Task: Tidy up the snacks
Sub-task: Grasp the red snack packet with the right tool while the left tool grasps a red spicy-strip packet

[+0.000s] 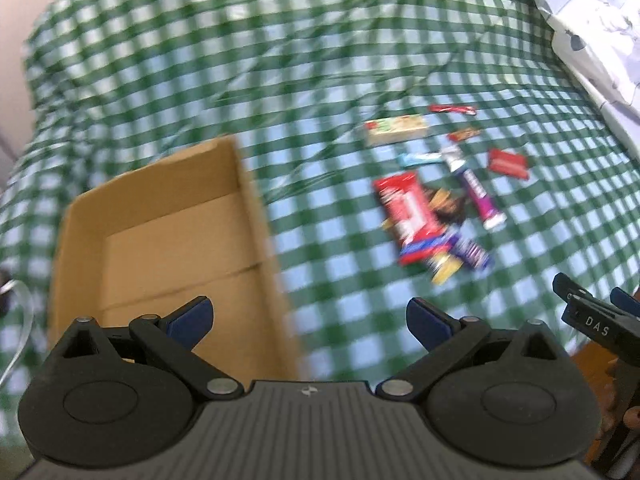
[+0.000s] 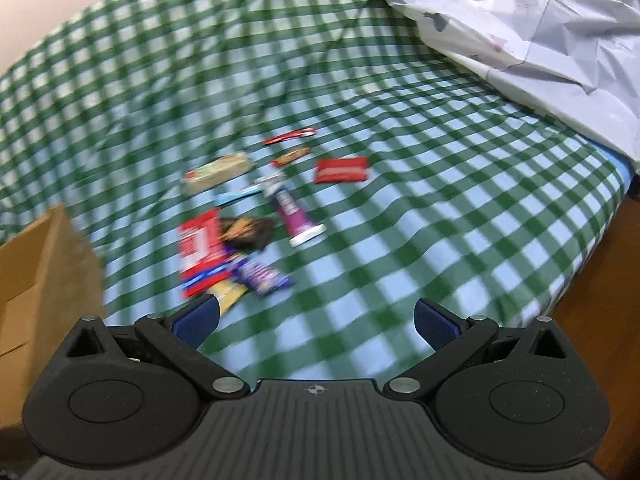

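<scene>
An open cardboard box (image 1: 168, 236) lies empty on the green checked cloth, just ahead of my left gripper (image 1: 310, 320), which is open with nothing between its fingers. Several snack packs lie scattered to the right: a big red pack (image 1: 408, 208), a purple bar (image 1: 478, 194), a beige box (image 1: 396, 130) and a small red pack (image 1: 508, 164). The right wrist view shows the same pile, with the red pack (image 2: 200, 246), purple bar (image 2: 294, 212) and small red pack (image 2: 342, 170) beyond my open, empty right gripper (image 2: 316, 320). Both views are motion-blurred.
A crumpled white printed sheet (image 2: 532, 24) covers the far right corner. The cloth's right edge (image 2: 592, 264) drops to a brown surface. The box's corner (image 2: 44, 264) stands at the left of the right wrist view. The other gripper (image 1: 592, 320) shows at the left view's right edge.
</scene>
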Demonstrator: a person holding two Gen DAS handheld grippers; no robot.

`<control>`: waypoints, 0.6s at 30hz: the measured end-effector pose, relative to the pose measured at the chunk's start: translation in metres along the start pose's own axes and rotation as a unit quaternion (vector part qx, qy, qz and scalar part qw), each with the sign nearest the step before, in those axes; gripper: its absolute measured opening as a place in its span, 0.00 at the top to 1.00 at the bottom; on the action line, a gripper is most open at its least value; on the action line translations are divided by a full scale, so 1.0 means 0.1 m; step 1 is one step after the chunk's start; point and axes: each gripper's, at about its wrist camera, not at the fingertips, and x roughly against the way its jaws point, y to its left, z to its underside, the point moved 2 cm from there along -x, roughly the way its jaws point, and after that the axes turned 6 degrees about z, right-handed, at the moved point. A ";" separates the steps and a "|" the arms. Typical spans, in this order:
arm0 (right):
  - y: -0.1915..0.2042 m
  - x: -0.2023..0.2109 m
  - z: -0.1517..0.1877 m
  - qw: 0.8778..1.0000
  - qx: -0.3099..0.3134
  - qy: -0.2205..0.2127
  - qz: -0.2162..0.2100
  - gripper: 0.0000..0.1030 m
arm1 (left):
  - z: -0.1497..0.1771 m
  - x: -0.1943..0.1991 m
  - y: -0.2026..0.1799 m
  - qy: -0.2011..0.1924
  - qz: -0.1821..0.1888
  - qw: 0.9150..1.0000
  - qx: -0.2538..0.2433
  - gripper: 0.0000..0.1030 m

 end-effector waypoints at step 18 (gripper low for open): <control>0.19 -2.79 -1.27 0.965 0.261 -0.013 0.006 0.01 | -0.89 -2.62 -0.69 0.177 0.060 0.982 -0.009 0.00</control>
